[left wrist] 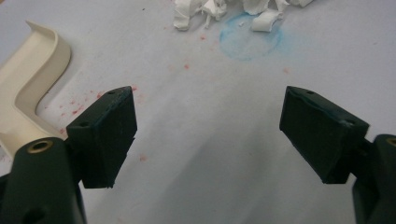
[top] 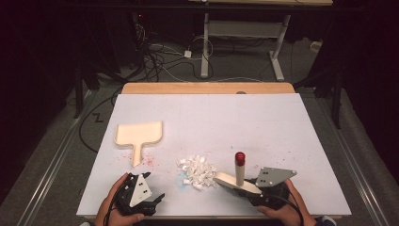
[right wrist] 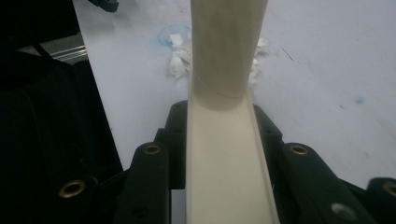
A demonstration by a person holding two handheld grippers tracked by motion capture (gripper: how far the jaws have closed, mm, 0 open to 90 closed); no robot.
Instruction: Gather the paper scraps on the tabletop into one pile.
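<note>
- While the right gripper (top: 248, 189) is clamped on it, the cream sweeper (top: 234, 181) sits at the near right of the table, its flat blade pointing toward the scraps. An upright post with a red cap (top: 240, 157) rises from it.
- Right gripper, close view (right wrist: 219, 122): both jaws are pressed against the sides of the sweeper's channel-shaped handle (right wrist: 224, 168). The grip looks square and firm.
- Paper scraps (top: 197, 172): a loose white pile at the near centre of the white sheet (top: 244, 117), just beside the blade's tip. Whether they touch cannot be told.
- Dustpan (top: 139, 133): cream, lying flat at centre left, well apart from the pile, with its handle toward the person.
- Left gripper (top: 155, 185): its jaws stand wide apart with nothing between them, low over the sheet near the front edge. Its own view (left wrist: 210, 126) has the dustpan (left wrist: 28, 79) at the left and the scraps (left wrist: 224, 11) ahead.
- Marks: a blue ring stain (left wrist: 250, 39) beside the scraps and red specks (top: 148, 160) near the dustpan's handle.
- Step judged in hand: sweeping the pile toward the dustpan.
- Handling advice: keep the blade's edge flat on the sheet, approach from the pile's right side, and push slowly in one pass, since light scraps are likely to scatter or slip past the ends.
- Further advice: the free gripper would do well to steady the dustpan, rim down, before the scraps arrive.
</note>
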